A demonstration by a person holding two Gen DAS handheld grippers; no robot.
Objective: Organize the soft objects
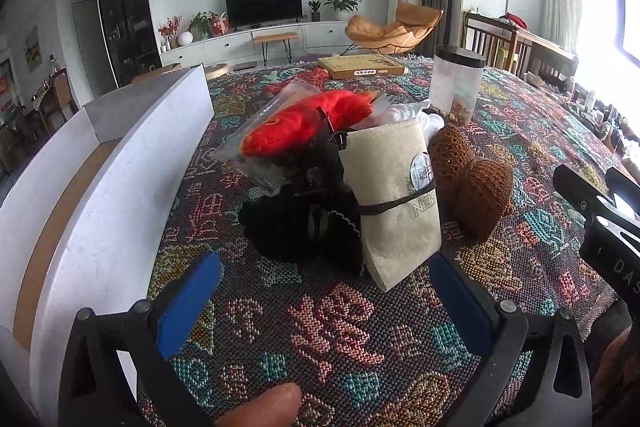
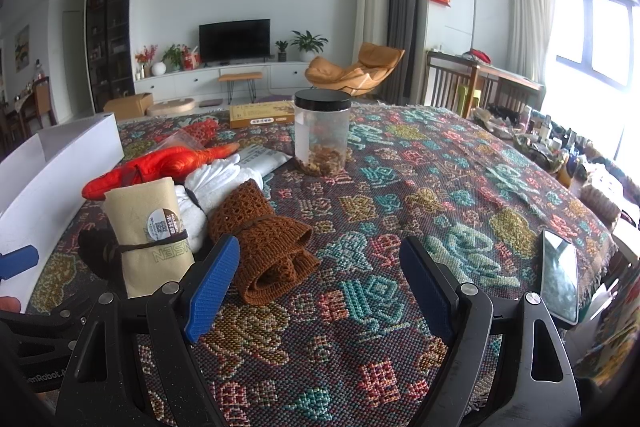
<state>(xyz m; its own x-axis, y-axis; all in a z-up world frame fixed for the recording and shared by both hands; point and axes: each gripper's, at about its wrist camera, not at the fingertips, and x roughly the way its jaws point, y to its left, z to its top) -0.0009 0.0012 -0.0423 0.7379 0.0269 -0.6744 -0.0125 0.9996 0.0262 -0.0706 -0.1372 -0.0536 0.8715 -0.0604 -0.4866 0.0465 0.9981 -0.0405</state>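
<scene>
Both hand-held grippers are hovering with jaws spread and gripping nothing: the left hand-held gripper (image 1: 324,303) is facing the beige rolled cloth (image 1: 394,203), the right hand-held gripper (image 2: 320,283) is sitting just beside the brown knitted roll (image 2: 266,243). These are lying on the patterned desk (image 2: 440,195) in a heap with a red plush toy (image 1: 304,123), black fabric (image 1: 296,223) and white cloth (image 2: 224,183), near a white box (image 1: 104,163) and a clear jar (image 2: 322,133)
</scene>
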